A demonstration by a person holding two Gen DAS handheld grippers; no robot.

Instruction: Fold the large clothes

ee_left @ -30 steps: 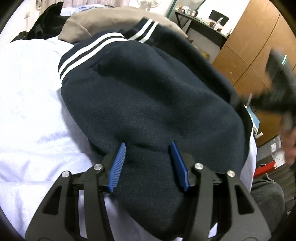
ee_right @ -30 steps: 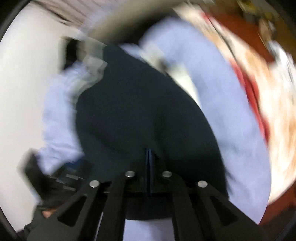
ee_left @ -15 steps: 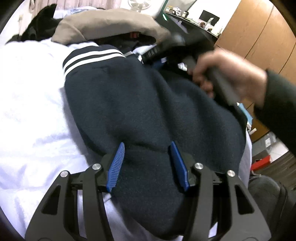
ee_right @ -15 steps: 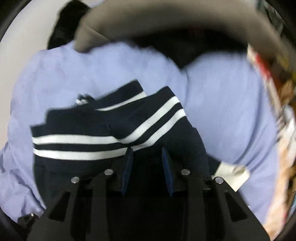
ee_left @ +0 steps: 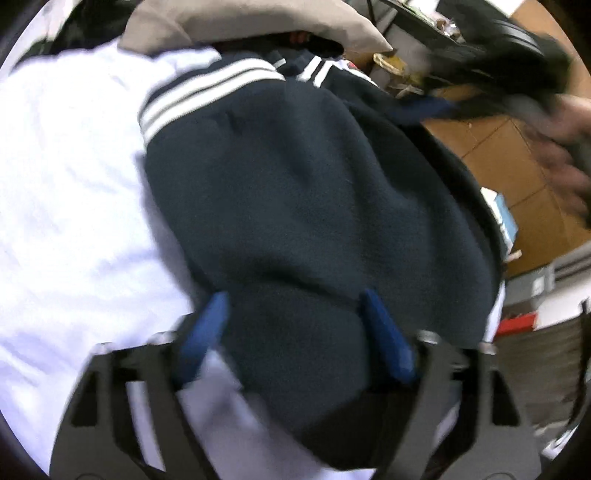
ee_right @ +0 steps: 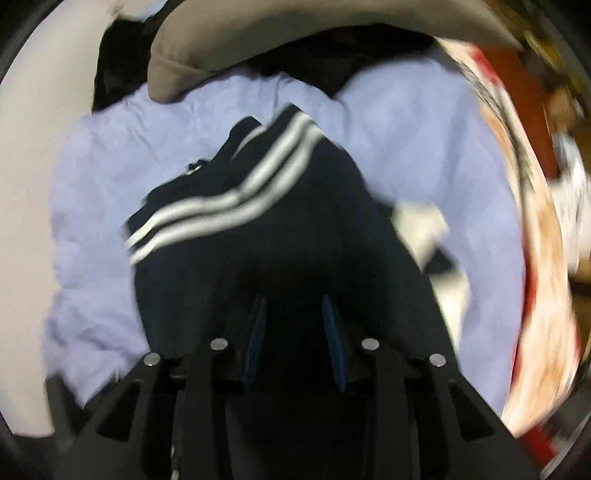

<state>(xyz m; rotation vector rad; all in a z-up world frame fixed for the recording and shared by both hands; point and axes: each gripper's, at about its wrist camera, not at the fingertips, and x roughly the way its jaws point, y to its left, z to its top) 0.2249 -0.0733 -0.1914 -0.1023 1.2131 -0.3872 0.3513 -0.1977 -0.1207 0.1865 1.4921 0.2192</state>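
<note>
Left gripper (ee_left: pixel 291 325) jaws wider; frames blurred

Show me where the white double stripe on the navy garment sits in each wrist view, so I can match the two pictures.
Left wrist view: the white double stripe runs across the upper centre-left, at the far end of the navy garment.
Right wrist view: the stripe crosses the middle, slanting up to the right.
Shared landmark: the tan cushion along the top edge of both views, beyond the stripe.
</note>
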